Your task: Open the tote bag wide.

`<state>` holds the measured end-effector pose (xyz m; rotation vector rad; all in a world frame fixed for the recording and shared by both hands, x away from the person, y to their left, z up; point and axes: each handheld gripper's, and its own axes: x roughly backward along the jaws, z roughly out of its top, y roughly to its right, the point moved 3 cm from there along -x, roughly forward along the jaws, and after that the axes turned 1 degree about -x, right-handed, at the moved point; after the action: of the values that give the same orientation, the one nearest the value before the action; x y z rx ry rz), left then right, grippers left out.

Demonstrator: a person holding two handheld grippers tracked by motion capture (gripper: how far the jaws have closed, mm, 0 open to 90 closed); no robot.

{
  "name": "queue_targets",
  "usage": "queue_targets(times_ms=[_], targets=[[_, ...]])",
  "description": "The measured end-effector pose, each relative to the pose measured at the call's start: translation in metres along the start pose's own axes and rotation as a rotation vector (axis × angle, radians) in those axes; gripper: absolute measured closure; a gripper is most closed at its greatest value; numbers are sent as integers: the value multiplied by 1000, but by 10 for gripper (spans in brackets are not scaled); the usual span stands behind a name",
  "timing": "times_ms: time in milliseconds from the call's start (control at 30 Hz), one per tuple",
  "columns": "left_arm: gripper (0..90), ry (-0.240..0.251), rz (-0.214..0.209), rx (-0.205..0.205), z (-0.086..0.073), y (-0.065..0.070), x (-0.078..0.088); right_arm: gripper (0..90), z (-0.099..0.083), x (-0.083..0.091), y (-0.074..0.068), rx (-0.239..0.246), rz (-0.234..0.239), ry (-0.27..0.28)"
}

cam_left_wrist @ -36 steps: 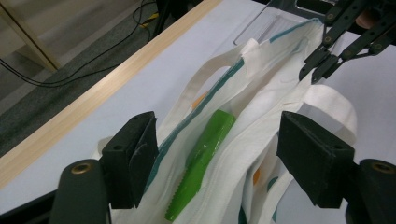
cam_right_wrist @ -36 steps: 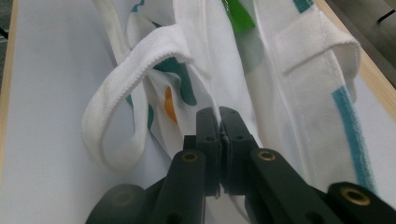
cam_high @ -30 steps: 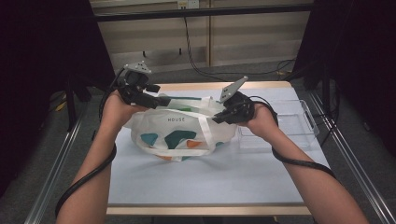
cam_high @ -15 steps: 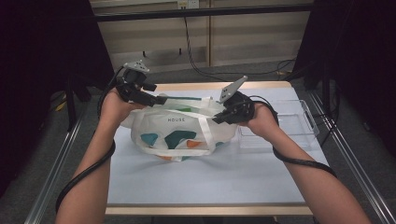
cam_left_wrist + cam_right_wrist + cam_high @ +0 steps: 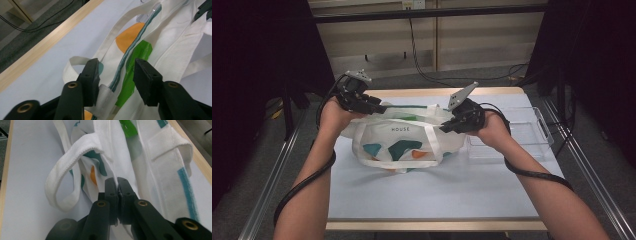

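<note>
Tote bag (image 5: pixel 404 142), white canvas, webbing straps | left tongs (image 5: pixel 117 75) wide over rim | right tongs (image 5: pixel 117 185) pinching fabric edge

One white tote bag (image 5: pixel 399 141) printed with teal, orange and green shapes sits at the centre of the frame, with two white strap handles (image 5: pixel 65 170). One clear plastic tray (image 5: pixel 532 131) lies at centre right. Two handheld grippers are there, the left gripper (image 5: pixel 374 106) and the right gripper (image 5: pixel 451 125), each with two black fingers (image 5: pixel 91 75). One desk (image 5: pixel 437 195) carries them.
</note>
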<state>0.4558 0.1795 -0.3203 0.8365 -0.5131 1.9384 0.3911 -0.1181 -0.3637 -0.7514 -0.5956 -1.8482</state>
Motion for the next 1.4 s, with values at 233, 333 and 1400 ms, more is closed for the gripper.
queue_targets(times_ms=[233,333,1400], targets=[[693,-21,4,38,-3,-2,-1,872,0,1,0,-3,-6,3],[778,-37,5,23,-4,-3,0,873,1,0,-1,5,-5,3],[862,36,72,168,4,-20,-14,873,-13,-2,-14,39,80,-28]])
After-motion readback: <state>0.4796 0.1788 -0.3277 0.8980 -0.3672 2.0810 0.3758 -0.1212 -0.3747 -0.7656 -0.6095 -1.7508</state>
